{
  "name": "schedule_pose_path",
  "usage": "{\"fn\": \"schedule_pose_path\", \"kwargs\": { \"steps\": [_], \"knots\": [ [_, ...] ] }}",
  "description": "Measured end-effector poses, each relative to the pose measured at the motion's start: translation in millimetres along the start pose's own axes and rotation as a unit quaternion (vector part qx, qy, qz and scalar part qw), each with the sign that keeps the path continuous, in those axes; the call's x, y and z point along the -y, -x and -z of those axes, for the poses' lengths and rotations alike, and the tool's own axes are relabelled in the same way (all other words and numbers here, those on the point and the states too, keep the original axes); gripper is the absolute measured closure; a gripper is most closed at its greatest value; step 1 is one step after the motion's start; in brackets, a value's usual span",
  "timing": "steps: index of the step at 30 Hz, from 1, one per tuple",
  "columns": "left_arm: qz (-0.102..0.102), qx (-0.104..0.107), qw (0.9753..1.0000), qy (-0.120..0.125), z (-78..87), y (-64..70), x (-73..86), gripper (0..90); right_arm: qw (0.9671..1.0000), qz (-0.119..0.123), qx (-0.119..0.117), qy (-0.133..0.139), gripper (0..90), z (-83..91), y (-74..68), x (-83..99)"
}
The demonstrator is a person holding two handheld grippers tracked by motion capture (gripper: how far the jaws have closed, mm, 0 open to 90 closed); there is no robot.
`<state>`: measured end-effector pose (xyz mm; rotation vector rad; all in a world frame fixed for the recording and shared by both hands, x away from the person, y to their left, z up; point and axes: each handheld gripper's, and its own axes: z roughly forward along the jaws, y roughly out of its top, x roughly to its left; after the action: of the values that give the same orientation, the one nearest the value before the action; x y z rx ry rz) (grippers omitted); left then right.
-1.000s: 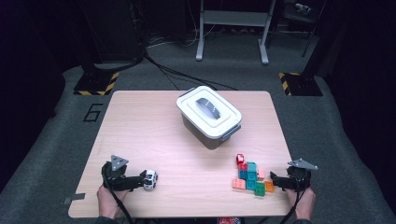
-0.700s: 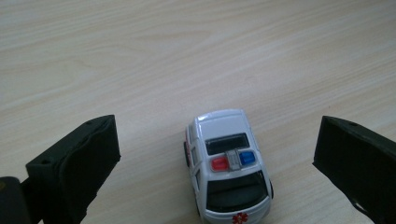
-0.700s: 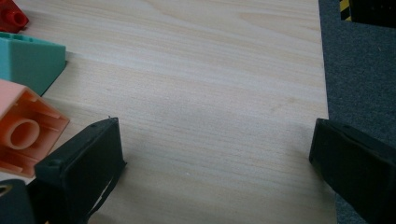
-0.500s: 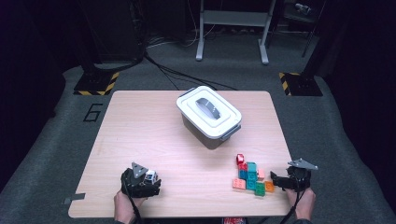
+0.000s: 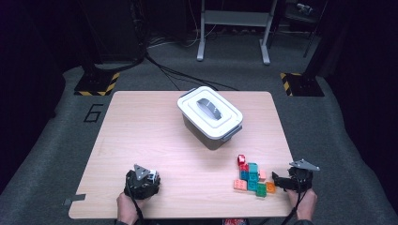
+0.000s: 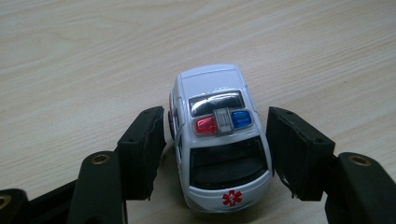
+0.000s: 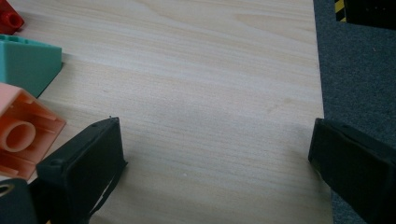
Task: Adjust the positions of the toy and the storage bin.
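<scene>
I have my left gripper [image 6: 215, 144] straddling the small white toy ambulance with red and blue roof lights [image 6: 219, 135] at the table's near left, jaws apart and not yet clamped, so the grasp and lift remain, while my right gripper [image 7: 212, 163] rests open.

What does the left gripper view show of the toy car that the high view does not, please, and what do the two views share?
The left gripper view gives the toy ambulance in detail: red and blue roof lights, a red medical star, and the left gripper with its jaws open on either side, a gap at each. The high view adds the lidded white storage box, the building blocks and the right gripper beside them. Both show the wooden table and the left gripper at the car.
</scene>
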<state>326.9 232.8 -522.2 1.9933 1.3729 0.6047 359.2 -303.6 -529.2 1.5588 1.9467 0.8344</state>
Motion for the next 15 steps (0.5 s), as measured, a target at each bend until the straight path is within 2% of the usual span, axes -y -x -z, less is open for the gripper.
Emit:
{"fn": "schedule_pose_path", "kwargs": {
  "steps": [4,11,15],
  "knots": [
    [0.012,0.004,0.9999,0.007,-0.8,-2.3,0.1,46.8,1.0,0.0,0.0,0.001,2.9,0.0,-0.1,0.1],
    [-0.003,-0.008,0.9998,0.017,-0.3,-2.5,1.4,47.9,1.0,-0.001,0.002,0.001,3.4,0.5,-0.7,0.2],
    [0.002,-0.009,0.9998,0.02,3.2,-9.5,-2.4,47.9,1.0,0.001,0.001,0.002,3.7,0.5,-0.2,0.2]
  ]
}}
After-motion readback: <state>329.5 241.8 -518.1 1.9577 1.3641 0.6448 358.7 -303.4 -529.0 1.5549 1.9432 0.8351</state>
